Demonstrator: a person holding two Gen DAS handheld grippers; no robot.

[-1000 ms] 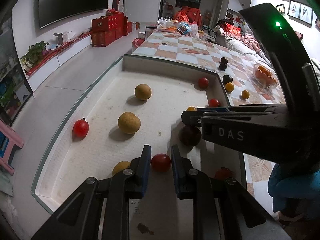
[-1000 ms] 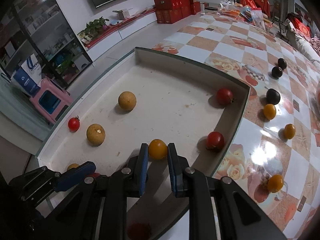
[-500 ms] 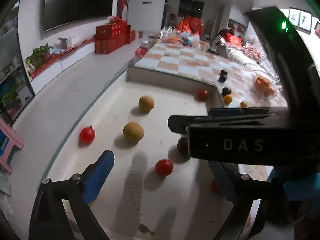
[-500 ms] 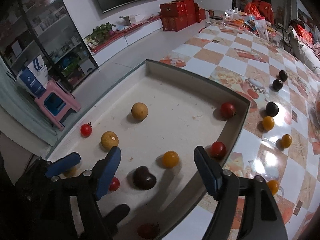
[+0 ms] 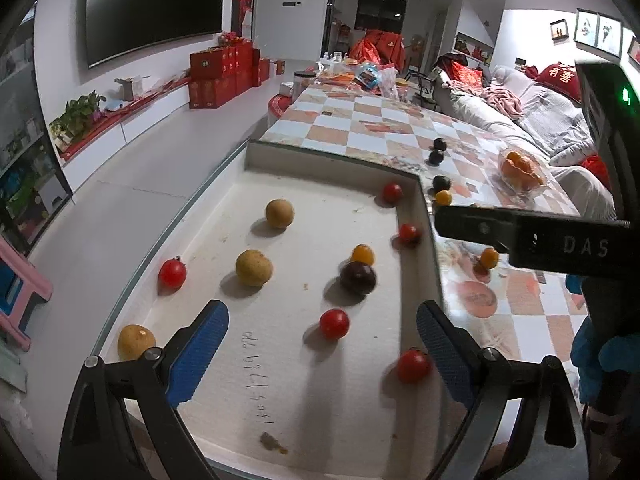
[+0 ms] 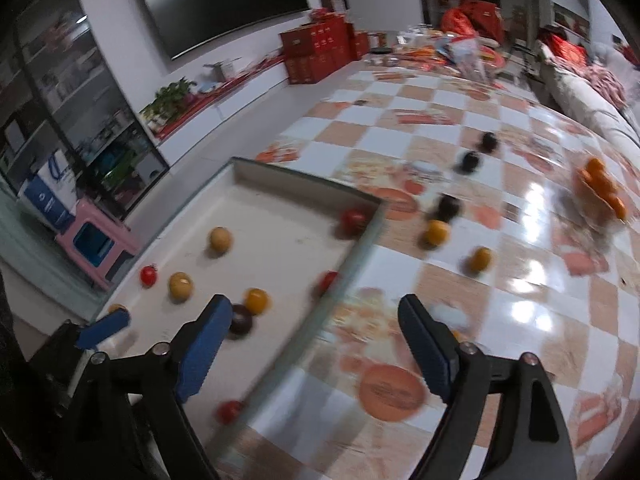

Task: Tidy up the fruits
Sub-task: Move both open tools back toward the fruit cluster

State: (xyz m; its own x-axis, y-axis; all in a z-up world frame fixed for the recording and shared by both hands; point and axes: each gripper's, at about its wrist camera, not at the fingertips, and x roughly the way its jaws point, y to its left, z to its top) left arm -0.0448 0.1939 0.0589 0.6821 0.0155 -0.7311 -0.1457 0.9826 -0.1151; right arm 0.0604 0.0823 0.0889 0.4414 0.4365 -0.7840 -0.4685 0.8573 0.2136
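Clearly we see both tools spread wide and empty, left gripper [image 5: 320, 344] lower centre over the white tray [image 5: 416, 264], red tomato [image 5: 334, 323] between its fingers, right gripper [image 6: 312, 340] marked "DAS" at frame right, handwritten scrawl on tray floor illegible.

Around us dim indoor light, glare on our glossy tablecloth [image 6: 532, 216], right view motion-blurred, fisheye-bent edges.

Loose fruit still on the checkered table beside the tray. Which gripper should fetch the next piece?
Right, probably. The right gripper is open and faces the tabletop, with an orange fruit ahead of it. The left gripper, also open, hangs over the tray, away from the loose pieces.
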